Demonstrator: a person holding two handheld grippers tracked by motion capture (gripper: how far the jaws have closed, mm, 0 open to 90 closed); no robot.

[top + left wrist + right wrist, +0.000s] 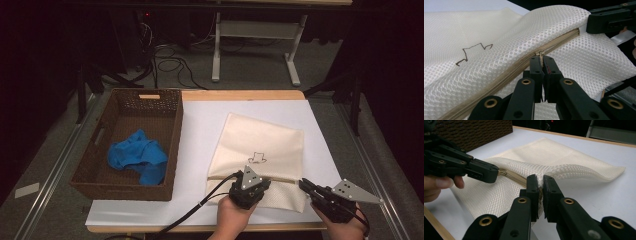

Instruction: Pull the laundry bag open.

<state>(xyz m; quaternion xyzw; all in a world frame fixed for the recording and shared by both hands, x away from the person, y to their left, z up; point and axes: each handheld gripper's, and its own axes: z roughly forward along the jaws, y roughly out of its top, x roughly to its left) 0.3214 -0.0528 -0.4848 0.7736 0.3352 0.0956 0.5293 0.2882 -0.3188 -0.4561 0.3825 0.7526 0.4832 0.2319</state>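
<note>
Here's the cream mesh laundry bag (260,150), lying flat on the white sheet (200,125) toward the near right part of the surface (240,95), its zipper edge turned to the person's side. The left gripper (248,186) sits right at the bag's near edge, about midway along it, and in the left gripper view its jaws are clenched on the zipper pull (540,55), the little tab pinched upright between the two black pads. The zipper (524,65) runs as a tan line along the raised fold of mesh, up toward the far corner.

Over to the right gripper (306,186), at the bag's near right corner: in the right gripper view (540,185) its jaws are clamped on the mesh at the end of the zipper, lifting that corner a touch off the sheet. The two grippers stand near each other along the same edge, the left one just inboard of the right.

Any writing? None to read, just a small dark line drawing (471,53), a jagged outline, on the bag's upper face, a little beyond the left gripper.

Off at the left edge of the surface, a brown wicker basket (125,100) holds a crumpled blue cloth (137,156), well apart from the bag.
</note>
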